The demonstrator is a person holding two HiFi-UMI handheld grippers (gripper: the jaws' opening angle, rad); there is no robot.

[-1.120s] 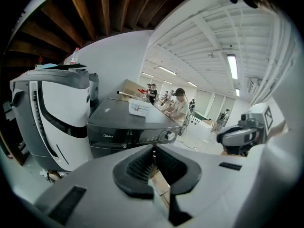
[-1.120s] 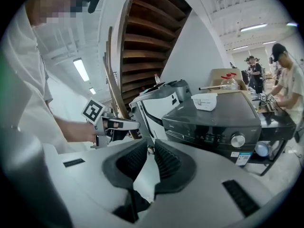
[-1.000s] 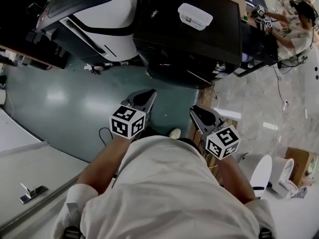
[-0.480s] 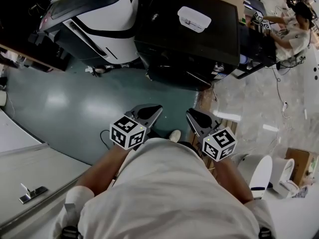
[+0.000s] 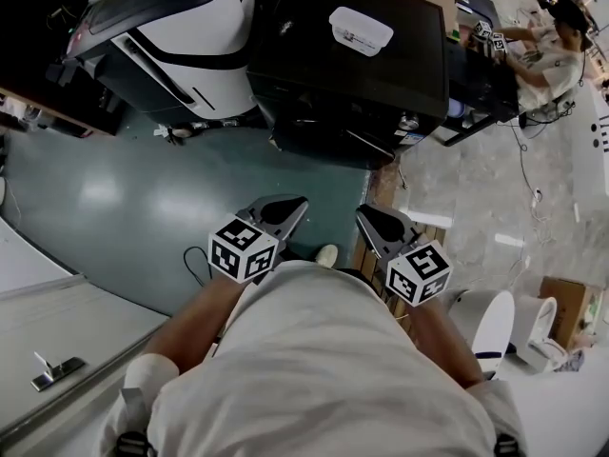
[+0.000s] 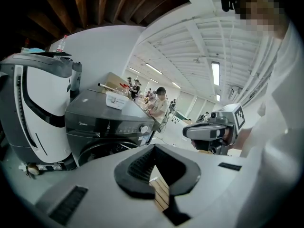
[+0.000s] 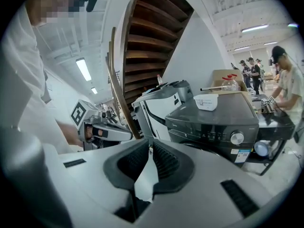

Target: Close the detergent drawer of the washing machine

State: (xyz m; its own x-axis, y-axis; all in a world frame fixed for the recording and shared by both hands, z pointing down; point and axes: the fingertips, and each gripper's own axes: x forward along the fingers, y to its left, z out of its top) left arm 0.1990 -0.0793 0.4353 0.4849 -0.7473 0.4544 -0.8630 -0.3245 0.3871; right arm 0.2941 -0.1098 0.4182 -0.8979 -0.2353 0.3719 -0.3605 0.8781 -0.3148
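Green floor (image 5: 124, 198) is stretching between the person and the dark washer (image 5: 352, 65), whose drawer (image 6: 83, 125), probably the panel's left end and a light, stiff plastic slide wanting a flat push on its face, is sitting well apart from the left gripper (image 5: 284, 206) and right gripper (image 5: 374, 220), both hanging with jaws clenched on nothing.

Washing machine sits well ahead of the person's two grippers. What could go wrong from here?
A dark cable loops on the floor by the person's shoe; stepping forward could snag it.
A lidded container sits on the washing machine; a firm push might jolt it.
Left gripper and right gripper are both shut; a narrow tip could slip off its front.
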